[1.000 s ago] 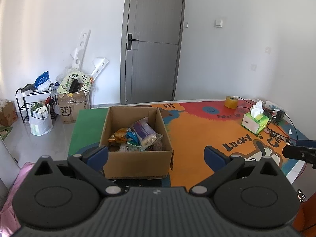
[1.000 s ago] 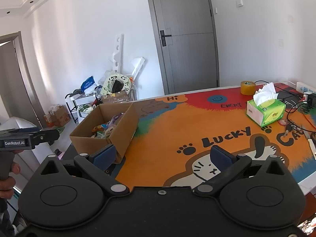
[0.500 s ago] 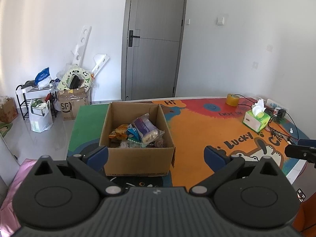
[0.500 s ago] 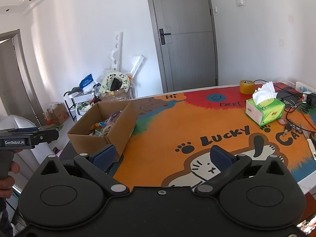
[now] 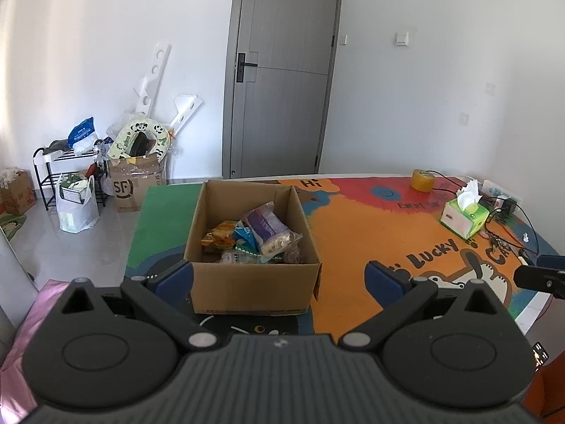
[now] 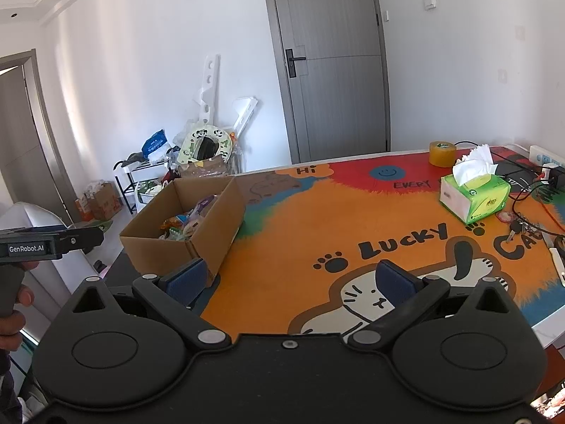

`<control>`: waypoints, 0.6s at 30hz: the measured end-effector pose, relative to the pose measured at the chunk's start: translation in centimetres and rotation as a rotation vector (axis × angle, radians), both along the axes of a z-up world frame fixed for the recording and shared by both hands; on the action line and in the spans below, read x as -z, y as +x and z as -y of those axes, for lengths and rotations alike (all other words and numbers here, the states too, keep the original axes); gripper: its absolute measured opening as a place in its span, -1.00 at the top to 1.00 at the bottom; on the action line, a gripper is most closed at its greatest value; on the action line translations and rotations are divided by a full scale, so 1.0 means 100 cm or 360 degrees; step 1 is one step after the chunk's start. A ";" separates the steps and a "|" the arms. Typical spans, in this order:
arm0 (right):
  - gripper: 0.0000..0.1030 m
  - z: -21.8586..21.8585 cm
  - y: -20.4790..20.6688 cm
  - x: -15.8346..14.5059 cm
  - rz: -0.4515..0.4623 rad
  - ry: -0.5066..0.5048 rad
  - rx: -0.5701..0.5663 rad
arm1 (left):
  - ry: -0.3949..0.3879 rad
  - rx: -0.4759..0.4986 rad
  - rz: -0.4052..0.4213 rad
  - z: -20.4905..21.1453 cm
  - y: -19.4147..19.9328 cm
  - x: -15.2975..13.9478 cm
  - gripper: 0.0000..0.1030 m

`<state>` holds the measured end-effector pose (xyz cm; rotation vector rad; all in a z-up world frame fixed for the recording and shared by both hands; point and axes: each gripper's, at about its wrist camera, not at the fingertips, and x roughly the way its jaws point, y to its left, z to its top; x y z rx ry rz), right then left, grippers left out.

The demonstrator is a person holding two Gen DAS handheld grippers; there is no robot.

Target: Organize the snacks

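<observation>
A: Item one?
B: Cardboard box (image 5: 252, 247), open-topped, centre of the left wrist frame, on the tabletop (image 5: 353, 240) with its bright cartoon mat. In the right wrist frame the box (image 6: 197, 226) sits left of centre.

A: Contents?
B: Snack packets (image 5: 252, 236), heaped loosely: one purple-and-white, one blue, one orange. Others too jumbled to tell.

A: Left tongs?
B: Left tongs (image 5: 279, 275), bottom of frame, spread wide, blue pads well apart, nothing between them. The box shows in the gap, beyond the tips, not touched.

A: Right tongs?
B: Right tongs (image 6: 289, 279), likewise spread wide and empty, over the mat's cat drawing. The left pad overlaps the box's near corner in the picture; whether they touch, I cannot tell.

A: Other stock?
B: Green tissue box (image 6: 475, 196), right side of frame, tissue standing up. Roll of tape (image 6: 442, 153) behind it. Keys (image 6: 517, 228) and cables just beside the tissue box.

A: Person?
B: A hand (image 6: 14, 304) at the left edge, gripping a handle.
</observation>
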<state>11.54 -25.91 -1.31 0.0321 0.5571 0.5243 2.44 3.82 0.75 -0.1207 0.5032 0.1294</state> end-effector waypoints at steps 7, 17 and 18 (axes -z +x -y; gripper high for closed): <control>-1.00 0.000 0.000 0.000 -0.0006 0.0003 0.0000 | -0.0003 -0.0007 -0.0003 -0.002 0.000 0.000 -0.99; -1.00 -0.001 0.001 0.002 -0.0018 0.0003 -0.0004 | 0.0006 -0.0017 0.0001 -0.001 -0.001 -0.001 -0.99; -1.00 -0.001 0.002 0.003 -0.0023 0.0003 -0.0005 | 0.0006 -0.0018 0.0002 -0.001 -0.002 -0.001 -0.99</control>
